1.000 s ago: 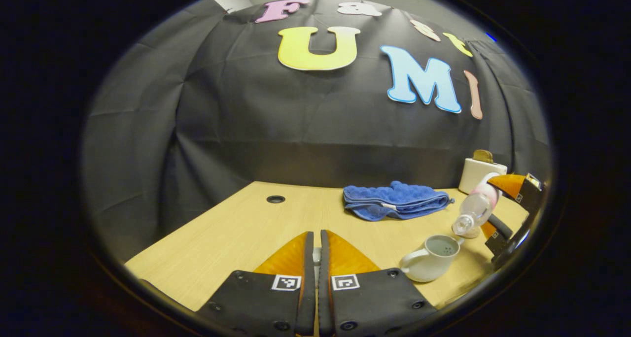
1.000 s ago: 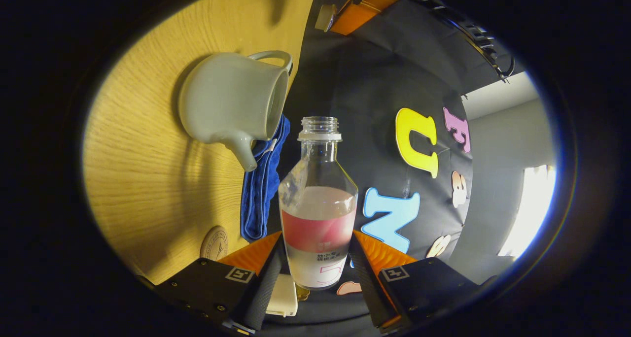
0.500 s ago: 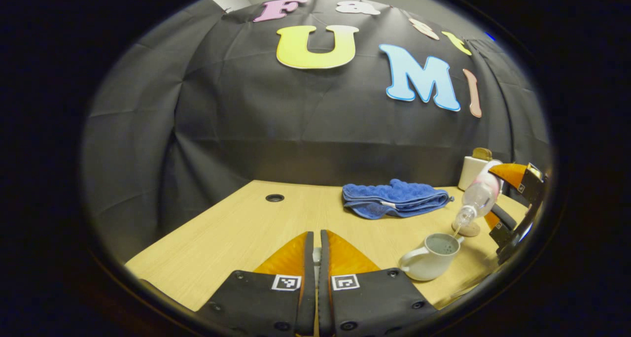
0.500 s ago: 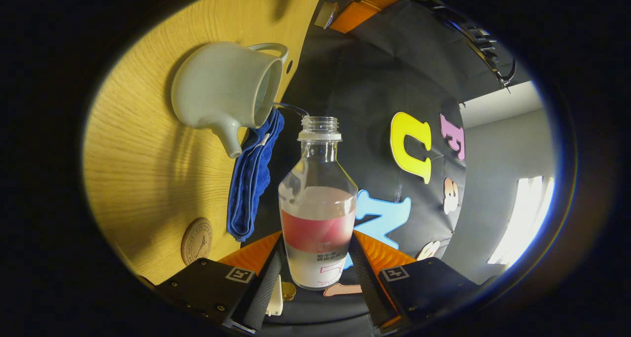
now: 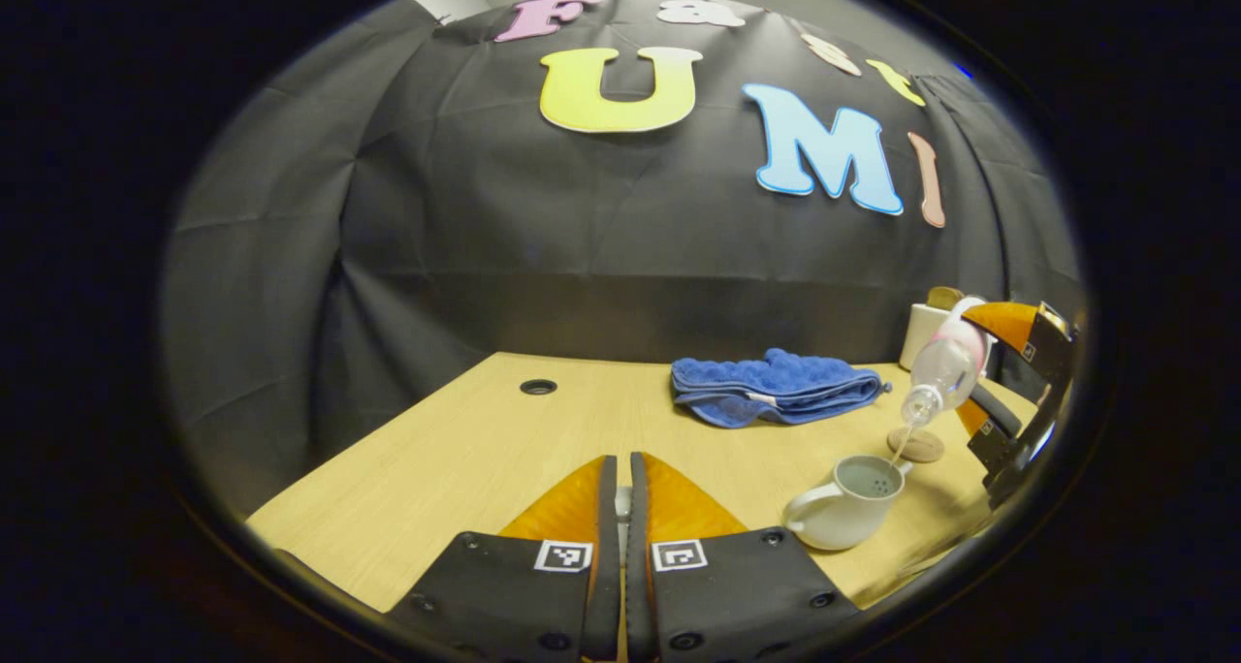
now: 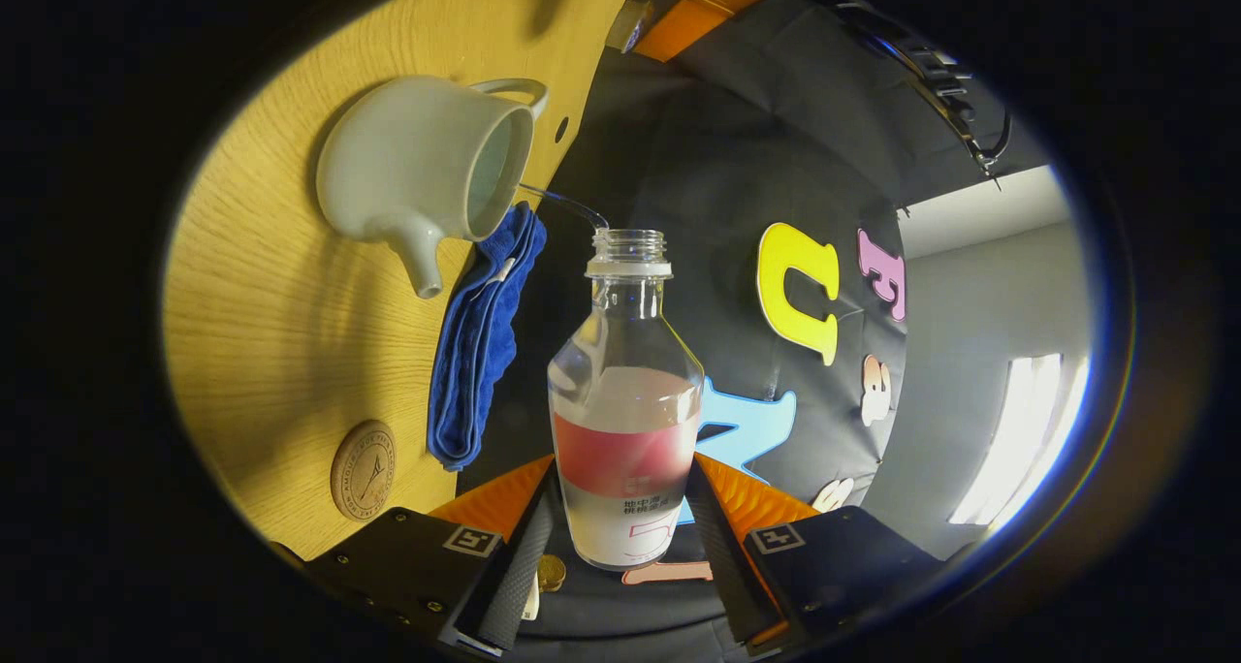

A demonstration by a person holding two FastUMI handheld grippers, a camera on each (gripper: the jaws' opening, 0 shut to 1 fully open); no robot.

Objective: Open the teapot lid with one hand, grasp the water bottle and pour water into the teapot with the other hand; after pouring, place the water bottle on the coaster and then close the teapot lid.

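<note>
- Teapot: it stands lidless on the table, well ahead and to the left of the right gripper in its own view, and ahead to the right of the left gripper.
- What has changed: a second ago the bottle was tipped but nothing ran out; now a thin stream arcs from its mouth into the teapot's opening, and the bottle sits higher above the pot than it did. I judge the pour is under way, so setting the bottle down and closing the lid are left to do.
- Right gripper: its two fingers press on the bottle's lower body, one on each side, holding it on its side.
- Left gripper: fingers nearly touching, with a small pale thing pinched between them. It may be the lid, but I cannot tell.
- Coaster: it lies bare just beside the right gripper's left finger in that view, beyond the teapot from the left gripper.
- Count: one teapot, one bottle, one coaster, one folded blue towel, one white box at the table's back edge, two grippers.
</note>
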